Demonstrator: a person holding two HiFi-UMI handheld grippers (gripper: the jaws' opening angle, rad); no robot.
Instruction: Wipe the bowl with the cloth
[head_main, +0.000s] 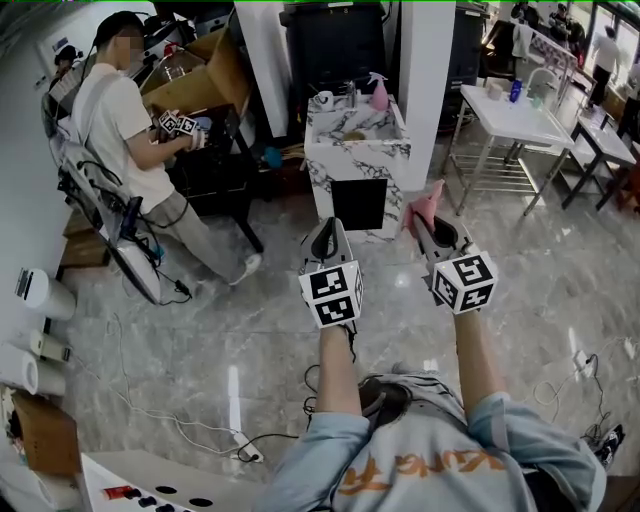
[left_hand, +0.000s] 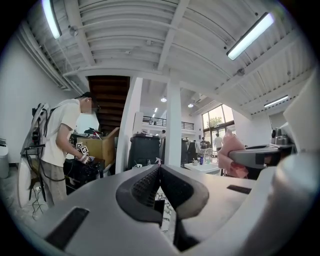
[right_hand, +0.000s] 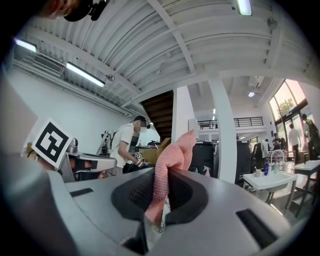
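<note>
Both grippers up and pointing level, side by side. R gripper (right_hand: 165, 176) is clamped on the pink cloth (right_hand: 172, 157). It's pinched mid-length, w/ a bunched end poking forward and up past the tips and a tail hanging down between the jaws. L gripper (left_hand: 160, 171) is closed tight w/ nothing in it, pads meeting. From the head view the cloth (head_main: 424, 207) sits at the tip of the R gripper (head_main: 427, 218), just beside the L gripper (head_main: 328, 228). Bowl? Can't pick one out for sure. The likely spot is the marble sink unit (head_main: 357, 160) straight ahead across open floor, well apart from both grippers, neither hand clearly nearer. Its basin (head_main: 352, 134) shows something brownish inside, too small to name. A white mug (head_main: 322, 98) and a pink spray bottle (head_main: 379, 92) stand at its back edge. Next move, I'd say, is a walk fwd to the sink, R side leading w/ the cloth. Another person (head_main: 118, 125) is busy off to the left.
</note>
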